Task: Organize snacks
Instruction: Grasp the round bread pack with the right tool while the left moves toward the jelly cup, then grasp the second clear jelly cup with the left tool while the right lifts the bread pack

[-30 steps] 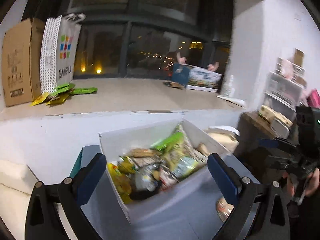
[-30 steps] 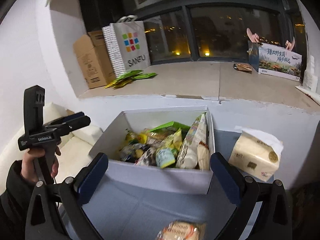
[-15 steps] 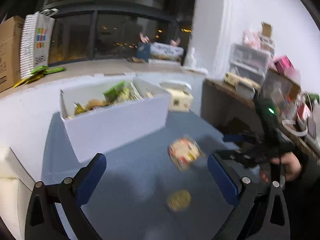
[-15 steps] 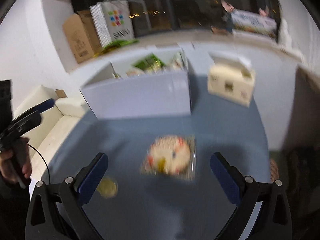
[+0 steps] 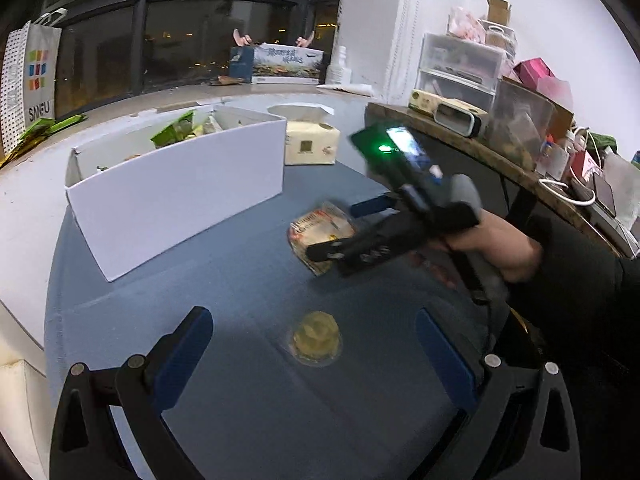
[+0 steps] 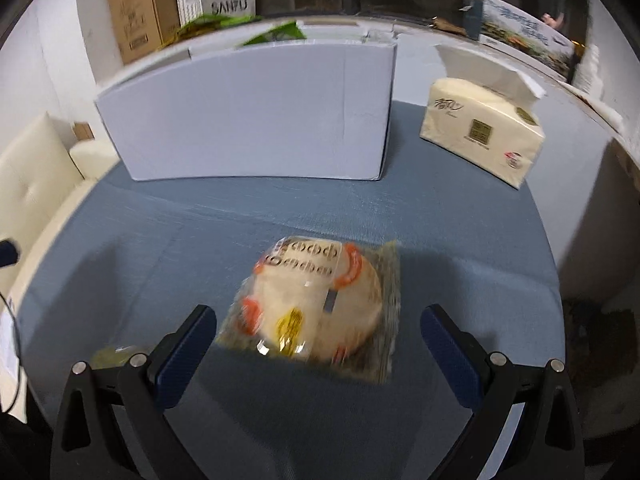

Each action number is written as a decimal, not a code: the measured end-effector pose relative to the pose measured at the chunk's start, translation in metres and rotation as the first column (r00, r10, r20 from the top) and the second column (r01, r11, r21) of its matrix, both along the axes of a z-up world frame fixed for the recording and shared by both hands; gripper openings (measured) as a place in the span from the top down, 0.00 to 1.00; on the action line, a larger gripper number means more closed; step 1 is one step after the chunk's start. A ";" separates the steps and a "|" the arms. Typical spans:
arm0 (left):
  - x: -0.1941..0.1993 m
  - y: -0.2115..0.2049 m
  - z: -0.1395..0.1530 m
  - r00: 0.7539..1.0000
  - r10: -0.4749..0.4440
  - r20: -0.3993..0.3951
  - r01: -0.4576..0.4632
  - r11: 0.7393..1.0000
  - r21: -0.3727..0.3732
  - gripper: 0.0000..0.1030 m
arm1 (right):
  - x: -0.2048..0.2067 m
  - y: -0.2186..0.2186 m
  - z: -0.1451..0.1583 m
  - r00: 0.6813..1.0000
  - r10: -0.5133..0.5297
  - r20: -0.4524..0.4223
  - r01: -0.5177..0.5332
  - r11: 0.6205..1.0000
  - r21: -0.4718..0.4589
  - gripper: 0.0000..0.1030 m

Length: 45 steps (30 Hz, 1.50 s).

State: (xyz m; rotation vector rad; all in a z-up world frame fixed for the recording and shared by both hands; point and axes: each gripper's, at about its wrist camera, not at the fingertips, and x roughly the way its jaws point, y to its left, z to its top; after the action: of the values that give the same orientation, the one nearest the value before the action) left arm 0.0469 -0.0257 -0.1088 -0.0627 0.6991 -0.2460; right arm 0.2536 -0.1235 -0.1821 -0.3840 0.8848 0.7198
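Observation:
A round bun in a clear wrapper (image 6: 316, 308) lies on the blue table (image 6: 460, 240). My right gripper (image 6: 316, 340) is open and straddles it, one finger on each side, not touching. From the left wrist view the same bun (image 5: 316, 226) sits between the right gripper's (image 5: 332, 232) fingers. A small yellow round snack (image 5: 316, 338) lies flat on the table between the fingers of my open left gripper (image 5: 314, 356). That snack (image 6: 114, 356) is half hidden behind a finger in the right wrist view. The white box (image 5: 180, 184) holds several snack packets.
A cream tissue pack (image 6: 480, 128) stands right of the white box (image 6: 256, 112). Behind, on the window ledge, are a cardboard box (image 6: 136, 12), a paper bag (image 5: 30, 80) and a printed carton (image 5: 286, 62). A cluttered side shelf (image 5: 500, 92) runs along the right.
Both grippers came down from above the box to the table. The right one moved in around the wrapped bun; the left one drew up to the yellow snack.

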 end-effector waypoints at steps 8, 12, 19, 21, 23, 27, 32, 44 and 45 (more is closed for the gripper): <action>0.005 -0.004 -0.009 0.999 0.002 -0.033 -0.001 1.000 0.004 0.00 | 0.009 0.015 -0.015 1.000 -0.020 -0.002 0.020 0.999 -0.035 0.00; 0.011 -0.005 -0.020 0.998 -0.002 -0.070 0.001 1.000 -0.010 0.00 | 0.002 0.009 -0.011 1.000 -0.005 0.017 0.005 1.000 -0.005 0.20; 0.029 -0.010 -0.043 0.990 -0.030 -0.137 0.028 0.999 -0.022 0.00 | -0.011 -0.013 0.011 1.000 -0.020 -0.013 0.021 0.997 0.075 0.21; 0.035 -0.011 -0.047 0.988 -0.038 -0.147 0.037 0.999 -0.010 0.00 | -0.019 -0.025 0.023 1.000 -0.026 -0.006 0.027 0.993 0.116 0.21; 0.042 -0.011 -0.051 0.986 -0.045 -0.160 0.044 0.999 -0.011 0.00 | -0.029 -0.037 0.034 0.999 -0.033 0.000 0.033 0.988 0.153 0.21; 0.055 -0.012 -0.053 0.985 -0.040 -0.168 0.040 0.999 0.001 0.00 | -0.041 -0.058 0.051 0.998 -0.058 -0.005 0.057 0.974 0.220 0.21; 0.060 -0.014 -0.060 0.982 -0.044 -0.184 0.049 0.998 0.024 0.36 | -0.054 -0.080 0.061 0.996 -0.087 -0.003 0.084 0.959 0.271 0.21; 0.041 -0.004 -0.042 0.995 -0.030 -0.096 0.031 0.999 0.007 0.63 | -0.058 -0.080 0.056 0.997 -0.073 -0.018 0.075 0.957 0.280 0.21; 0.039 -0.002 -0.038 0.997 -0.024 -0.080 0.024 1.000 0.004 0.63 | -0.058 -0.079 0.056 0.997 -0.069 -0.020 0.072 0.957 0.282 0.21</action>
State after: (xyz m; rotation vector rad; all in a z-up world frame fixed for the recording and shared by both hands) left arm 0.0861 -0.0280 -0.1472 -0.0594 0.7801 -0.2655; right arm 0.1958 -0.2025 -0.1256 -0.0938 0.7867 0.7700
